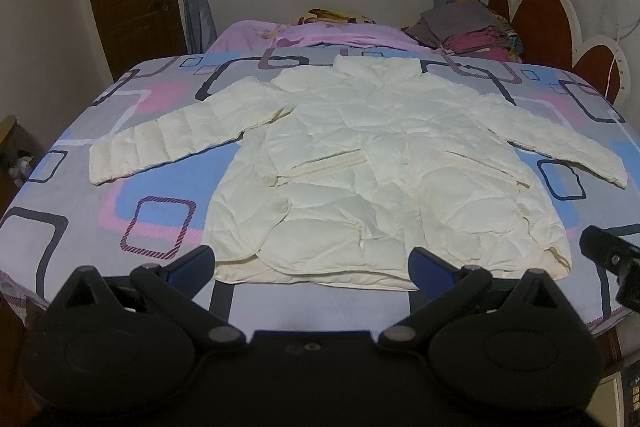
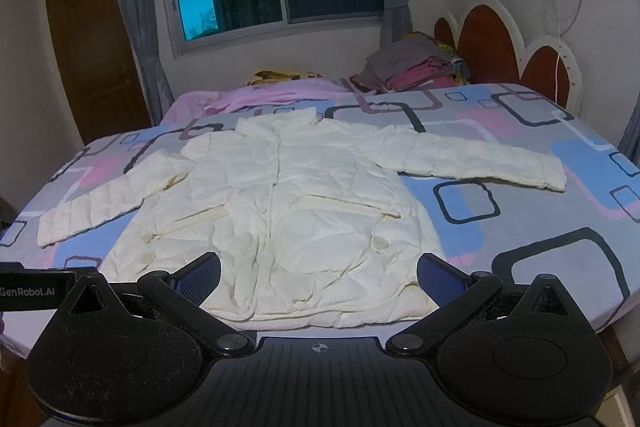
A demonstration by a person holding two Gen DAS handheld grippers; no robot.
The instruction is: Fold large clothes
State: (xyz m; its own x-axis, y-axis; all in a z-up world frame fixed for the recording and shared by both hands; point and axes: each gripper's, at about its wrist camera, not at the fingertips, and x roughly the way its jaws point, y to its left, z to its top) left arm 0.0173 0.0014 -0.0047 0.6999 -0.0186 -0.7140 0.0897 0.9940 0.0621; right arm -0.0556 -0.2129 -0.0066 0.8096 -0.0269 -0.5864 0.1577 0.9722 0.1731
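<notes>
White puffer jacket (image 1: 360,163) laid flat, front up, sleeves spread, mid bed (image 1: 168,195); hem nearest both cameras. Left claw (image 1: 312,263) spread wide, nothing held, hovering at hem. Right claw (image 2: 318,273) likewise wide, empty; its body seen at 3 o'clock in left view. Risks judged: slippery padded shell pinched too thin, grip lost; only top layer caught, fold skewed; sleeves dragged, bunched. Text read: "GenRobot.AI" label (image 2: 28,291) at 9 o'clock, right view. No brand legible on jacket.
</notes>
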